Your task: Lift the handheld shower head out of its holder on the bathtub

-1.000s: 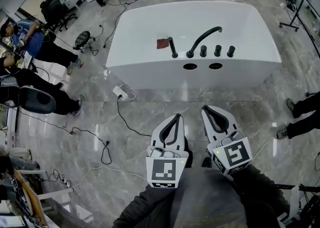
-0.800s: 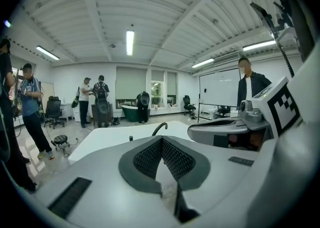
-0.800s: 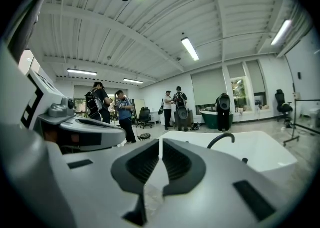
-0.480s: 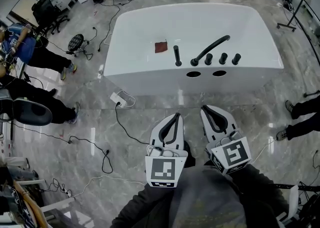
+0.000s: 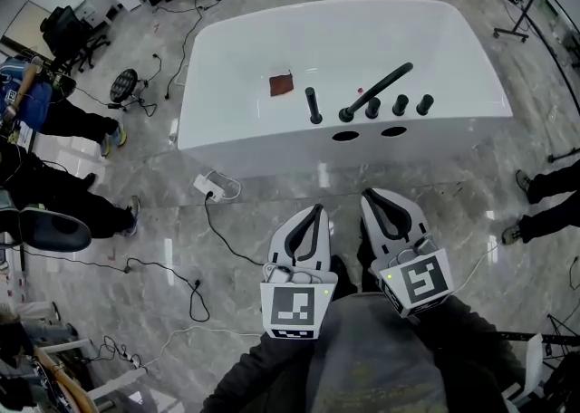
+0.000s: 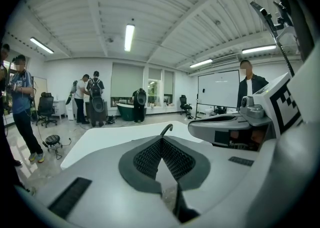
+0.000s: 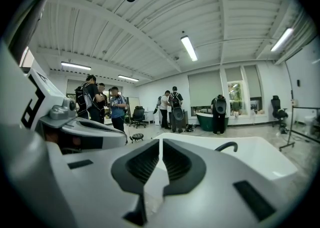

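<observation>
Big open test lab / research hall, not a real bathroom. A freestanding white bathtub (image 5: 435,40) stands mid-room on a polished marble-look floor (image 5: 136,176). Loose cables (image 5: 222,225) & a power strip (image 5: 210,187) lie on the floor off the tub's front-left corner. A small floor fan (image 5: 124,85) & black office chair (image 5: 59,29) sit further left, an equipment stand (image 5: 530,8) past its right edge. Ribbed ceiling w/ strip lights (image 6: 129,37), a whiteboard (image 6: 218,89), a 2nd dark green tub (image 7: 206,118) by the far windows. People w/ backpacks (image 7: 174,103) stand about.
</observation>
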`<state>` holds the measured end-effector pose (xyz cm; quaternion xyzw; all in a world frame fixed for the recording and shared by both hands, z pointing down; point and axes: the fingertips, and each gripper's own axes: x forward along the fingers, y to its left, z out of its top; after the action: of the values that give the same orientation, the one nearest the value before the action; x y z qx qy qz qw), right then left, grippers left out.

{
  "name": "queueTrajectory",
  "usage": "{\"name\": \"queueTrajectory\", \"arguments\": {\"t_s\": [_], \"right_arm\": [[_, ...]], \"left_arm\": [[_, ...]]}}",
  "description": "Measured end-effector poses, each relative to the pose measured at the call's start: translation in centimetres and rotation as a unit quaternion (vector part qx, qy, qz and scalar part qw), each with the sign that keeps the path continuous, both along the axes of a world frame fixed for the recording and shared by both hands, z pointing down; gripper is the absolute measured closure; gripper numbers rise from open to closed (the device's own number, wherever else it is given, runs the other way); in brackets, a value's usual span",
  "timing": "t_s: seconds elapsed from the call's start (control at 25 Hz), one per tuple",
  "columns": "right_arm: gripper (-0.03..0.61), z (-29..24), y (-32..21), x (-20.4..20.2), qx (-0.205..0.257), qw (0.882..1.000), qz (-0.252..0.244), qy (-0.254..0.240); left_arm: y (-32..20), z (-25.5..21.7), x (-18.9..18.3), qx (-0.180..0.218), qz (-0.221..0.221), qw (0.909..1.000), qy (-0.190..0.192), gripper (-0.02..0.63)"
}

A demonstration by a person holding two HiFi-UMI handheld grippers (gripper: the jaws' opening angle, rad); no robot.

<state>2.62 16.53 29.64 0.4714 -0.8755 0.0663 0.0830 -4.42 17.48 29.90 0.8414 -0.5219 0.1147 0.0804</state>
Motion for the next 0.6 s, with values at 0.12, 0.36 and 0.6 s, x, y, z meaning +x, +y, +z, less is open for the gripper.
{"name": "queueTrajectory", "arguments": {"t_s": [0.12,0.36,0.6], "right_arm": [[0.572,0.6,-2.2,0.2,-0.006,1.000,-0.003,-0.004],[0.574,1.8,-7.2,0.9,-0.020,1.000,-0.018,-0.008],[0.574,2.6,-13.7,2.1,-0.036,0.998,-0.047,-0.015]], "left_arm": [[-2.0,0.3,0.2,-0.003,-0.005,1.0000,-0.003,0.611],[-6.6,1.7,1.0,-0.023,-0.019,0.9995,-0.014,0.611],[-12.8,2.1,2.4,-0.038,-0.045,0.9980,-0.022,0.611]]}}
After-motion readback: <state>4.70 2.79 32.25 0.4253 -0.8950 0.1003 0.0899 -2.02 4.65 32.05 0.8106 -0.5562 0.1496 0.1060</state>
